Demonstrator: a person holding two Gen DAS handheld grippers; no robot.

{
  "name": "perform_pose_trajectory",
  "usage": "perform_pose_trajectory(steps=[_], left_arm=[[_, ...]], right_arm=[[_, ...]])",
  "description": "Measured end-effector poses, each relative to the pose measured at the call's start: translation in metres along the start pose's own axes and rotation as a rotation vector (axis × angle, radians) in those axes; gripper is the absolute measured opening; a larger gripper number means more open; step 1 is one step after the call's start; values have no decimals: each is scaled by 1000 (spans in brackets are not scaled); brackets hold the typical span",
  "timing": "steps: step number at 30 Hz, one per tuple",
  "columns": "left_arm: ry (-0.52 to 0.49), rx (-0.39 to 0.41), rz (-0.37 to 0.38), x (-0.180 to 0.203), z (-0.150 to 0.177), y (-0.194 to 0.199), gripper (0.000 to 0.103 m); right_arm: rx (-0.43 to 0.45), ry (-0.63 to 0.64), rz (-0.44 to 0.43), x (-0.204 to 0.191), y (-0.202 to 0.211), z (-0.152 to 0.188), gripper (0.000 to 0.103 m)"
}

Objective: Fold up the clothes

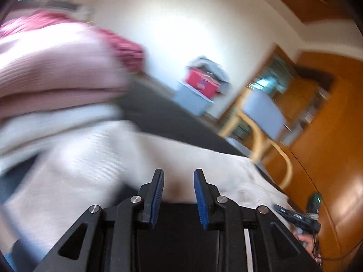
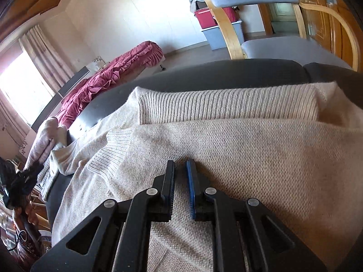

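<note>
Beige sweater [image 2: 226, 149] spread on dark table [image 2: 204, 74], one sleeve laid across its body for folding; right gripper [image 2: 180, 165] nearly closed, seemingly pinching a knit ridge; left gripper [image 1: 178, 176] parted, empty, over blurred cloth beside folded stack [image 1: 52, 79]

I'm in a home, a living room or bedroom: curtained window [image 2: 27, 68] at the left, crimson bedding [image 2: 109, 77] below it, a wooden armchair [image 2: 261, 18] and storage boxes [image 2: 217, 22] at the top.
</note>
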State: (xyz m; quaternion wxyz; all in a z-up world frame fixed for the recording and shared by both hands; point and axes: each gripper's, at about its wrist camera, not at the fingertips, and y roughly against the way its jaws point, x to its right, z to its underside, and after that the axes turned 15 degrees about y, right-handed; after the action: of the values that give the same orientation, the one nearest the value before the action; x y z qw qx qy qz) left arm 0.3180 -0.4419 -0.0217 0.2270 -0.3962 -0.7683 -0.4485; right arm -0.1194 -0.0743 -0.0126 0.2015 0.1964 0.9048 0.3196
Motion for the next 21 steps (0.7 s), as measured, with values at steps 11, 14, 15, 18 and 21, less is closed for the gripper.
perform_pose_trajectory(steps=[11, 14, 15, 18, 21], left_arm=[[-110, 89, -290, -62, -8, 23, 50], [-173, 104, -351, -67, -6, 22, 50], [-184, 103, -348, -65, -4, 21, 51], [-217, 99, -337, -57, 2, 18, 52], [-249, 94, -326, -49, 9, 15, 43]], right_arm=[[6, -22, -15, 4, 0, 0, 12], [12, -38, -29, 7, 0, 2, 12], [13, -42, -33, 8, 0, 2, 12], [14, -44, -34, 8, 0, 2, 12], [18, -53, -42, 9, 1, 2, 12]])
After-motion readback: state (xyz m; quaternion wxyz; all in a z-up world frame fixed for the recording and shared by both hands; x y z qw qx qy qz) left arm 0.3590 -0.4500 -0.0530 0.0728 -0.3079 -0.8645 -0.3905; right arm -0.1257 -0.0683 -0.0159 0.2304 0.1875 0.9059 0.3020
